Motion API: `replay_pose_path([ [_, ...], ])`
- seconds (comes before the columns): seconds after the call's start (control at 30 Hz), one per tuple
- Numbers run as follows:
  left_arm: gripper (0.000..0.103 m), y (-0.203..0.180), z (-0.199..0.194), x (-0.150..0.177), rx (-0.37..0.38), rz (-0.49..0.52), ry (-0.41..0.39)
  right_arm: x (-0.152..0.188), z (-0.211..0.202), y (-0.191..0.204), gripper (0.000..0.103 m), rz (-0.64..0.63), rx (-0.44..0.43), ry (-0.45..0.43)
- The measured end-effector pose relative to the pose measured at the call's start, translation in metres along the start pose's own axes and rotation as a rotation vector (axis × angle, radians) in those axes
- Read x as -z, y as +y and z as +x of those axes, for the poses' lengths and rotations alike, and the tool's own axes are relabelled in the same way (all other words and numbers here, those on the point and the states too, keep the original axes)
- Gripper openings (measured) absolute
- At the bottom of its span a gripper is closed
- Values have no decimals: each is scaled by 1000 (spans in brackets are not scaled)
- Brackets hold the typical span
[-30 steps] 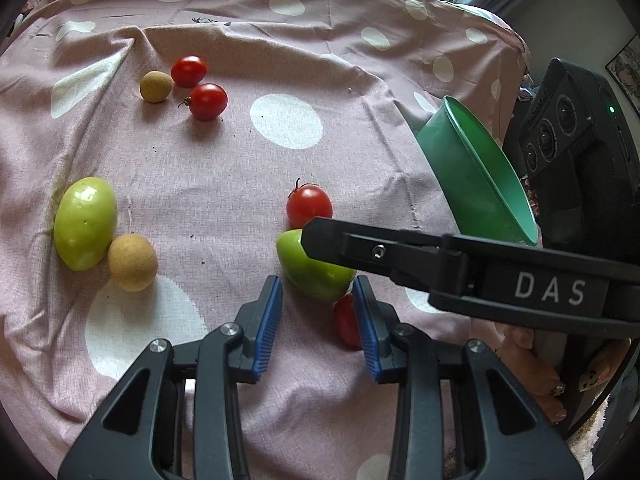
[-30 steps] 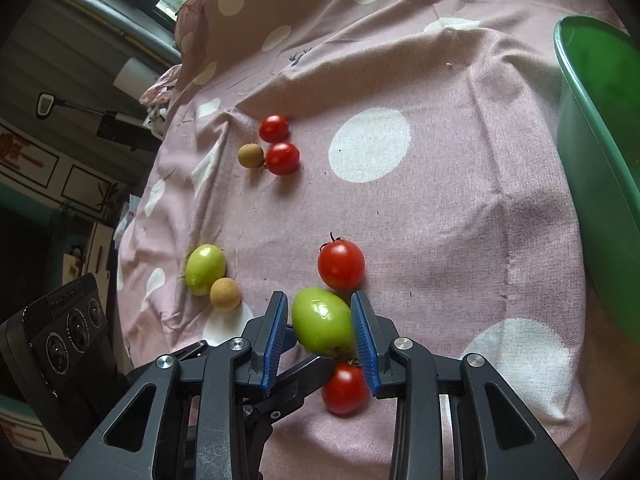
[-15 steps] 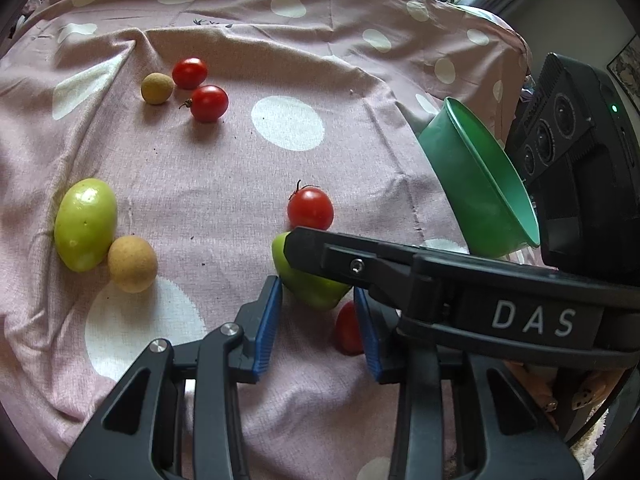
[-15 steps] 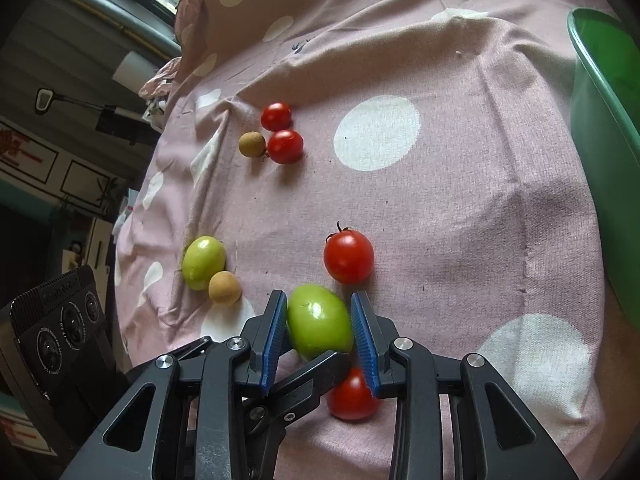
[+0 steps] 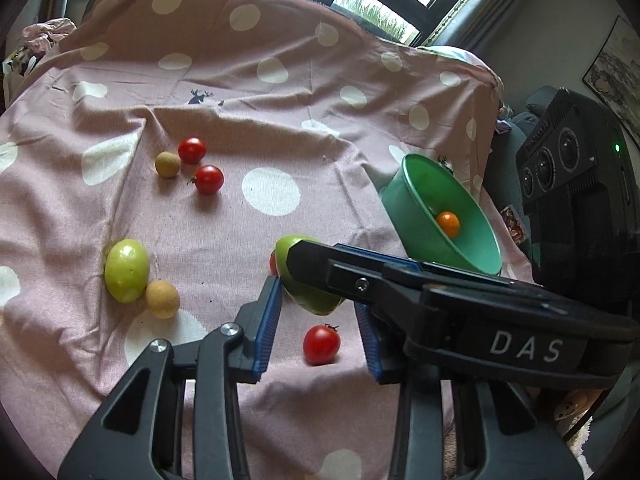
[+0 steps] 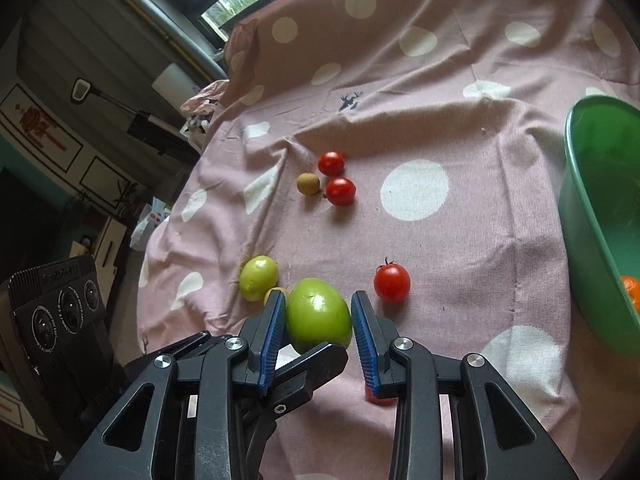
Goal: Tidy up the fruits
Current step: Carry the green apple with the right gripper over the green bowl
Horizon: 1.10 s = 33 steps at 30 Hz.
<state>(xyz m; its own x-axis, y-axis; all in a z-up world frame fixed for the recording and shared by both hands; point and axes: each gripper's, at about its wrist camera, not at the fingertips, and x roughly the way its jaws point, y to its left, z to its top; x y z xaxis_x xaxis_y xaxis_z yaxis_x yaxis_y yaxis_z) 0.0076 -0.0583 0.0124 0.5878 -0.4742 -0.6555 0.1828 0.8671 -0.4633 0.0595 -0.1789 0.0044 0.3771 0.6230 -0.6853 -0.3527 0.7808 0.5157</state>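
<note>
My right gripper [image 6: 318, 300] is shut on a large green fruit [image 6: 318, 320], held just above the pink spotted cloth [image 6: 460, 264]. In the left wrist view the same green fruit [image 5: 308, 296] hangs at the tips of my left gripper [image 5: 318, 300], under the right gripper's black finger [image 5: 360, 280]. The left pads stand apart and do not press it. A red tomato [image 5: 320, 344] shows on the cloth through that gap. One left finger [image 6: 312, 360] reaches below the fruit. The green bowl [image 5: 404, 168] at the right holds an orange fruit [image 5: 448, 224].
On the cloth lie a yellow-green fruit [image 5: 127, 276] beside a brown longan [image 5: 162, 299], two red tomatoes [image 5: 208, 179] with another longan [image 5: 167, 164] farther back, and a stemmed tomato [image 6: 392, 283] near the grip. The bowl [image 6: 592, 200] stands at the right edge.
Both grippers have risen and tilted up. The green fruit has come off the cloth in the right gripper. The tomato beneath it and the bowl's inside now show.
</note>
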Motion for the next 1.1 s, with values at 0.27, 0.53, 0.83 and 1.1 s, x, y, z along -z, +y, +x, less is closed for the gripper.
replay_pose_path([
  [0.27,37,-33,-14,-10,6,70,-67,-4,-35,4,36,-34,-14,-93],
  [0.53,36,-74,-15,-19,36,146,-125,-7,-75,-9,36,-27,-9,-197],
  [0.83,36,-119,8,-26,72,227,-142,-6,-113,-46,37,35,-1,-283],
  [1.1,36,-153,40,-31,88,293,-116,-5,-133,-86,37,127,14,-332],
])
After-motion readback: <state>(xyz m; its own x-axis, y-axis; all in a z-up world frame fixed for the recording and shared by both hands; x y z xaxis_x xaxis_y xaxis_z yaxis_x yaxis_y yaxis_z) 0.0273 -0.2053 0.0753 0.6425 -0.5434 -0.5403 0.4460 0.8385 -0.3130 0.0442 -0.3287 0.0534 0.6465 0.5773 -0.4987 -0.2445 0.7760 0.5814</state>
